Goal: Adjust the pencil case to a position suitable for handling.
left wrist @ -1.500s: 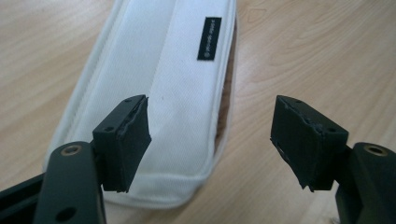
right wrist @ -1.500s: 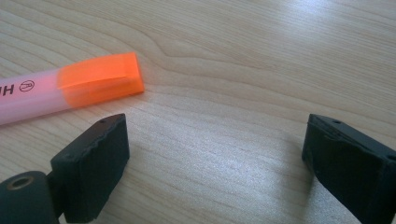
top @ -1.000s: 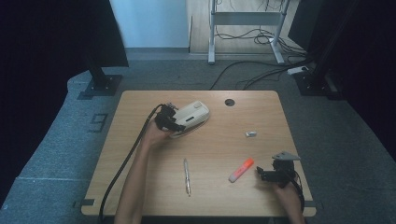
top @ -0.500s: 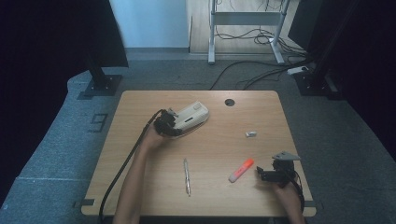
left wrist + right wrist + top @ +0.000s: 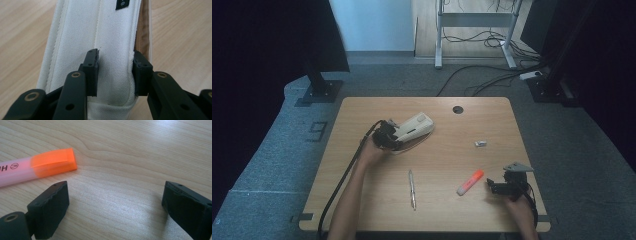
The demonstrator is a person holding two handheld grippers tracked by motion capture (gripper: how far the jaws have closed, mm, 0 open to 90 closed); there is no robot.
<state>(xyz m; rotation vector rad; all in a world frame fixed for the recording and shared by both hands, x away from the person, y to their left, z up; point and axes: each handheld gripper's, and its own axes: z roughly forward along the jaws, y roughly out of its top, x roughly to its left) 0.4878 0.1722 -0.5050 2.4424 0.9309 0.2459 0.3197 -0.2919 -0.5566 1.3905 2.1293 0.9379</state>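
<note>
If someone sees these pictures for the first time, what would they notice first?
Probably the white fabric pouch at the table's far left, with the left gripper pinching its end, the jaws having just been closing. Next, the orange highlighter lying near the front right, just before the open right gripper.

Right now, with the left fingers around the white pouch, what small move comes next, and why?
Probably a small test lift. The left gripper has just been closing, and its fingers now pinch one end of the pouch, the fabric bunched between them. The pouch lies flat on the table. The right gripper waits open beside the highlighter, so it need not move.
</note>
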